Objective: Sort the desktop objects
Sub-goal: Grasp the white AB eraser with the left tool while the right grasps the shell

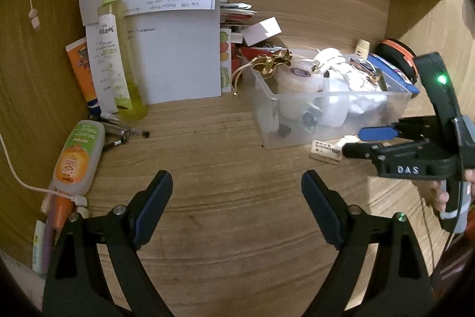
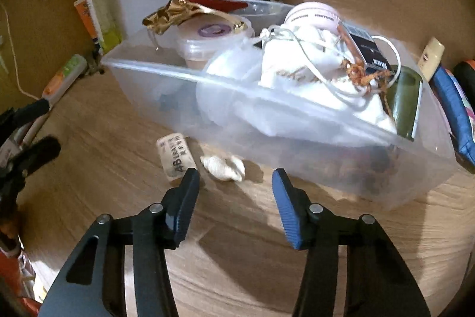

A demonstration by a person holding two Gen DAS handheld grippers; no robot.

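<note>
Left wrist view. We note the left gripper [image 1: 237, 195] released, jaws wide apart over bare wooden desk [image 1: 225, 156], nothing between the pads. It points forward and down at the desk. Ahead and to its right stands the clear plastic bin [image 1: 332, 109], crammed with a lidded tub, white cloth and cord, and a gold ornament on the near-left corner. At the bin's front wall lies a small white eraser [image 1: 325, 152] with printed black text, long axis running left-right. The right gripper [image 1: 353, 143] enters from the right edge, one blue pad visible, fingers aimed left, tips just beside the eraser; a hand [image 1: 445, 192] grips its handle. To the left of our left gripper lies an orange-and-green squeeze bottle [image 1: 77, 156], cap toward the camera, with pens just beyond it.

Right wrist view. The right gripper [image 2: 236, 183] is tilted steeply down. Its jaws stand partly apart, pads pressing on nothing. Just ahead of the gap lies a small white shell-like lump [image 2: 223, 167], ridged, long axis left-right, apart from both pads. The eraser [image 2: 175, 158] sits ahead of the left finger, its long axis running away from the tongs, its near end behind that fingertip; we cannot tell whether they touch. The bin [image 2: 297, 144] lies directly beyond. The left gripper [image 2: 32, 156] shows at the left edge.
</note>
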